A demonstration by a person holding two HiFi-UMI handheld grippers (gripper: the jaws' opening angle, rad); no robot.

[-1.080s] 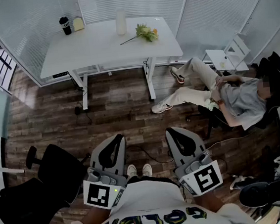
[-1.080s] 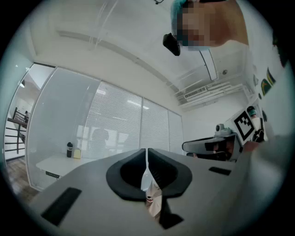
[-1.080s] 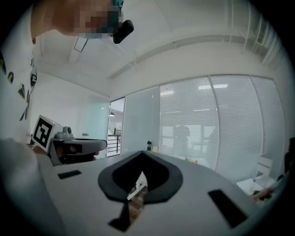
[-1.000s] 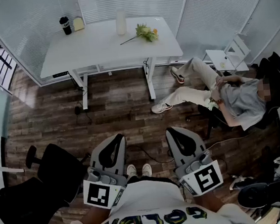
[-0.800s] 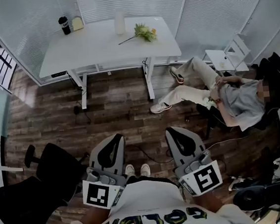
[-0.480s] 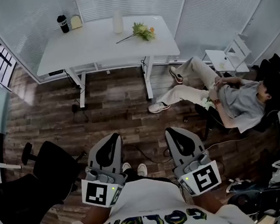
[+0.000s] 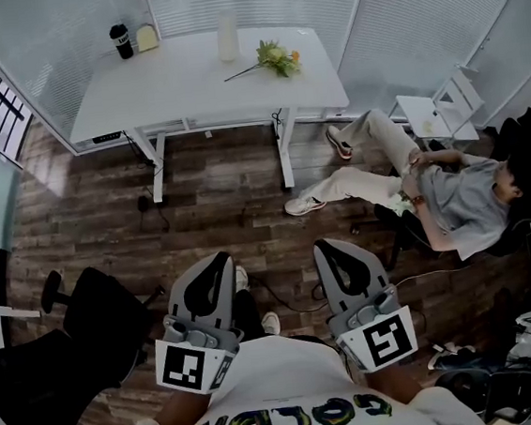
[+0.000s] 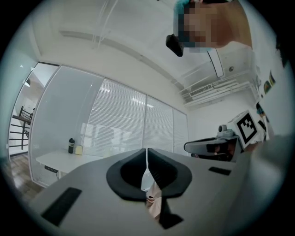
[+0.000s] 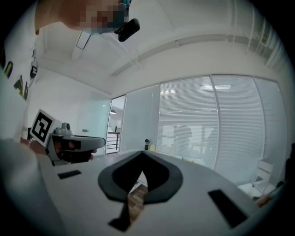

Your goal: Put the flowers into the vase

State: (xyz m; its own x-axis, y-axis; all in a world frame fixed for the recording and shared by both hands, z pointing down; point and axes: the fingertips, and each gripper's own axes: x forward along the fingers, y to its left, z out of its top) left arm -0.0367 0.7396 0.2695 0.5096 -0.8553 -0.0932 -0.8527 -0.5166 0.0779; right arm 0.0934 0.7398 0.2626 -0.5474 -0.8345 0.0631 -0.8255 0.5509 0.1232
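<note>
**Approach to the table, head view and both gripper views.**

- The wooden floor [image 7: 217, 202] lies between the person and the white table [image 7: 186, 83], which stands well apart at the far wall of blinds.
- A seated person [image 7: 443, 193] reclines to the right of the table, legs stretched toward its right leg.
- A black office chair [image 7: 81, 339] stands well short of the table's left end.
- The left gripper [image 7: 221, 257] and right gripper [image 7: 330, 245] are held level, side by side, well short of the table's near edge. In its own view, each gripper has its jaws pressed together on nothing (left gripper [image 8: 147, 152], right gripper [image 9: 142, 154]).
- The vase [image 7: 226, 36], pale and upright, stands near the table's far edge.
- The flowers [image 7: 273, 60] lie on the tabletop just right of the vase, apart from it, with the stem pointing toward the table's middle.
- A black cup [image 7: 121, 40] stands at the table's far left corner.

**Step in hand (judged):** closing on the table; nothing is grasped yet. To do the step well:
1. Reach the table's near edge squarely.
2. Spread 1 gripper's jaws before descending.
3. Pinch the thin stem, not the blooms.
4. Steady the vase with the other gripper.

**Hard to make out:**
- The vase's mouth cannot be seen.
- The number of blooms cannot be told.
- Neither gripper view shows the flowers; the gripper bodies block most of the table.
</note>
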